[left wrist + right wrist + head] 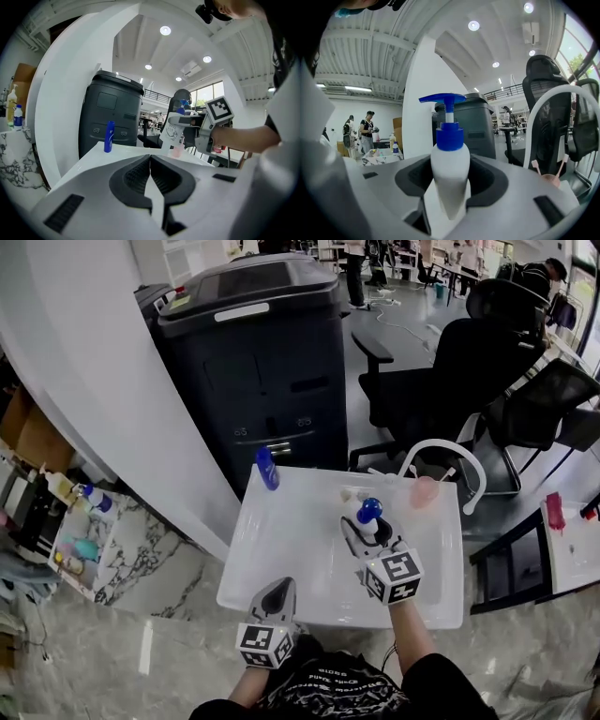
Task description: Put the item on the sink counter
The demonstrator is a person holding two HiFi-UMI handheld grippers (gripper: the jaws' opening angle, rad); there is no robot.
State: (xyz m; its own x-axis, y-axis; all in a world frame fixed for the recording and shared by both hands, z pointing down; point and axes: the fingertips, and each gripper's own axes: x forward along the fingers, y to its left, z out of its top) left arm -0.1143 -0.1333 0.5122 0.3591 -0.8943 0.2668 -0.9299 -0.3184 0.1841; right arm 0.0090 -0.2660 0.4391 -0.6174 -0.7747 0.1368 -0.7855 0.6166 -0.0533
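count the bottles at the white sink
2: a blue bottle standing at the back left corner, and a pump bottle gripped in the right gripper. None obviously hidden.

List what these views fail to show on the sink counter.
Base of the pump bottle: right gripper view, sunk in the right tool; contact with sink counter unclear.
Its label print: left gripper view, too small.
Lower part of pink cup: right gripper view, behind tool body.
Lettering on blue bottle: head view, too small.
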